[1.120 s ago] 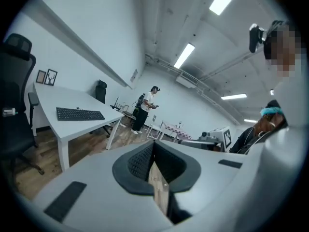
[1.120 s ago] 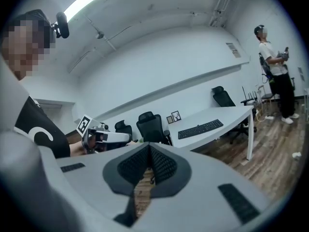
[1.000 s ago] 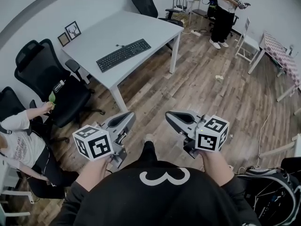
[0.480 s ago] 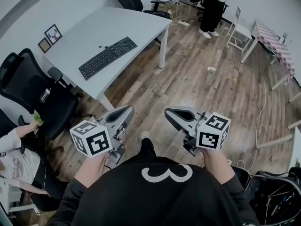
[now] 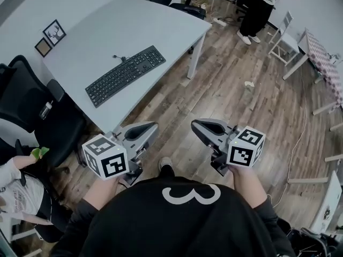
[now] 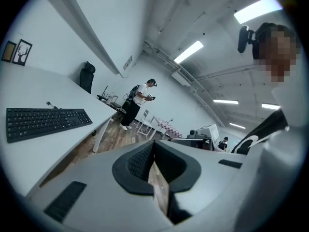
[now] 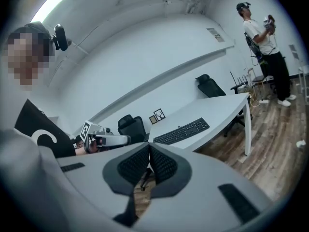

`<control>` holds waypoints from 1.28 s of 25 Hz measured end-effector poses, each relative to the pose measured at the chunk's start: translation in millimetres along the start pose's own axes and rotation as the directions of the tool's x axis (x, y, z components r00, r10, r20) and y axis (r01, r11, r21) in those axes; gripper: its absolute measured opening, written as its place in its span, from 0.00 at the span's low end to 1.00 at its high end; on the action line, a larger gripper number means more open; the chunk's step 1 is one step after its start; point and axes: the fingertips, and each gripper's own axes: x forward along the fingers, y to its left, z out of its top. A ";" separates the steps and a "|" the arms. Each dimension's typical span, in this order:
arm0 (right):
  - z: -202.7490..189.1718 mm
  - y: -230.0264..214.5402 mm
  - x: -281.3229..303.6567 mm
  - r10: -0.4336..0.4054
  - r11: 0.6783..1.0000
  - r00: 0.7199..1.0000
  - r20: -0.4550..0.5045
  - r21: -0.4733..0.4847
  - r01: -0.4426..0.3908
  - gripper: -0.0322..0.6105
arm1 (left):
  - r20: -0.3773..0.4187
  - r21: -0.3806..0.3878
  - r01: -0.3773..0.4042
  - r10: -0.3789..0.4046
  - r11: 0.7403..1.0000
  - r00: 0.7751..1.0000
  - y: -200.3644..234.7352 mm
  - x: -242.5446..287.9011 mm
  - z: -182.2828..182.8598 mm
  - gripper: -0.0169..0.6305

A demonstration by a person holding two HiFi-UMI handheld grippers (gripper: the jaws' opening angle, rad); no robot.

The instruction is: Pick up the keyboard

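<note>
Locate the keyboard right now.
Head view, upper left: the black keyboard lies flat on the white table near its closest edge, beyond the shut left hand-held gripper. Two picture frames stand farther left on the table.

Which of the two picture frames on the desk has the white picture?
The larger picture frame, on the right in the head view: dark figure on white. The smaller picture frame beside it holds a brownish picture.

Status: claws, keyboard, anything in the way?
Both shut, empty: left claw, right claw. Ahead, keyboard flat on white table, untouched. Black chair left of table, likely off the path.
</note>
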 end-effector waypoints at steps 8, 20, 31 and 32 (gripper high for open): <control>40.9 -55.9 102.9 0.081 0.996 0.994 -0.078 0.034 -0.078 0.06 | 0.092 -0.134 -0.017 0.030 0.991 0.995 103.2 4.3 40.6 0.05; 35.8 -111.3 158.1 0.156 0.980 0.976 -0.151 0.148 -0.134 0.07 | 0.131 -0.309 -0.199 0.248 0.930 0.960 182.7 -50.6 22.0 0.05; 79.1 -192.0 239.3 0.198 0.973 0.961 -0.192 0.157 -0.169 0.07 | 0.220 -0.422 -0.376 0.495 0.825 0.841 273.5 -92.2 53.9 0.19; 83.9 -202.4 247.4 0.195 0.973 0.962 -0.193 0.163 -0.164 0.07 | 0.218 -0.427 -0.387 0.508 0.817 0.833 281.0 -92.4 57.0 0.22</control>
